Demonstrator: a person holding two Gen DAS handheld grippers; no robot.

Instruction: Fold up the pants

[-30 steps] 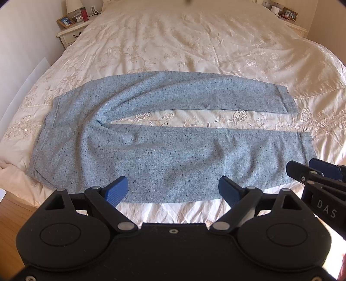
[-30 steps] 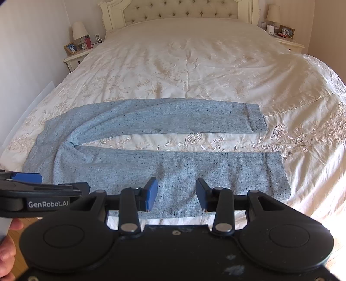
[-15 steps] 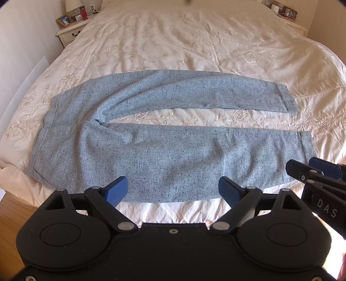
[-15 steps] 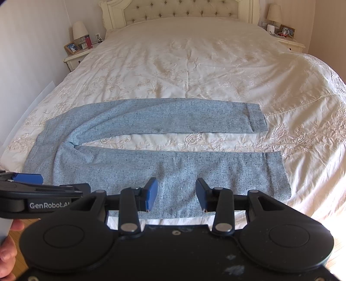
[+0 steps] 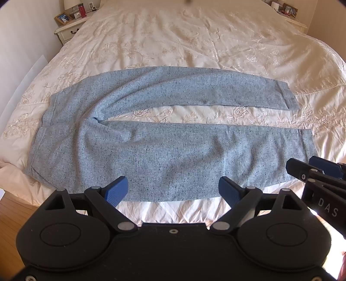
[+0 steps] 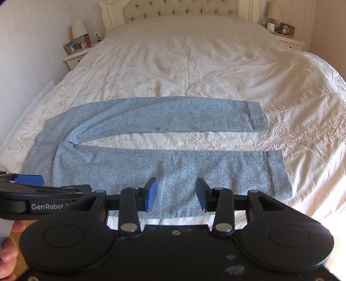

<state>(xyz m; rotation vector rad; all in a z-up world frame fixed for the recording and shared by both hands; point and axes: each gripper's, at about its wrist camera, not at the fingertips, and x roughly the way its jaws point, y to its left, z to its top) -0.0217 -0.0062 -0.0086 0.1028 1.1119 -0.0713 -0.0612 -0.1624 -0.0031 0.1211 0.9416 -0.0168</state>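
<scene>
Your L gripper [image 5: 173, 191] hangs at the near edge of the bed [image 5: 194, 43], fingers spread wide, nothing between them. Blue pads [image 5: 117, 190] sit just over the hem-side edge of the near leg, w/ no cloth pinched.

Your R gripper [image 6: 175, 195] is beside it to the right, jaws parted roughly half as far as the L pair, also holding nothing. In the R wrist view the pads [image 6: 151, 193] frame the near leg's lower edge; can't tell if they touch the fabric.

Pants [image 5: 151, 138] — light blue, dark-flecked knit — lie flat on the cream embroidered bedspread [image 6: 194, 64], spread crosswise near the foot of the bed. Waistband is to the left, both cuffs to the right. Legs are parted: a strip of bedspread shows between them, narrowing to the crotch at left. Far leg [image 6: 173, 116] ends in a turned-up cuff; near leg [image 6: 194, 166] runs along the mattress edge, its cuff further right than the far one. A few soft wrinkles around the crotch.

Each gripper shows at the edge of the other's cam — R at lower right of the L view, L at lower left of the R view w/ your left hand [image 6: 8, 255] under it.

Bkgd: tufted headboard [image 6: 183, 8], nightstand [image 6: 75, 57] w/ lamp [image 6: 79, 30] and photo frame [image 6: 71, 47] on the left, a second nightstand [image 6: 289, 42] on the right.
</scene>
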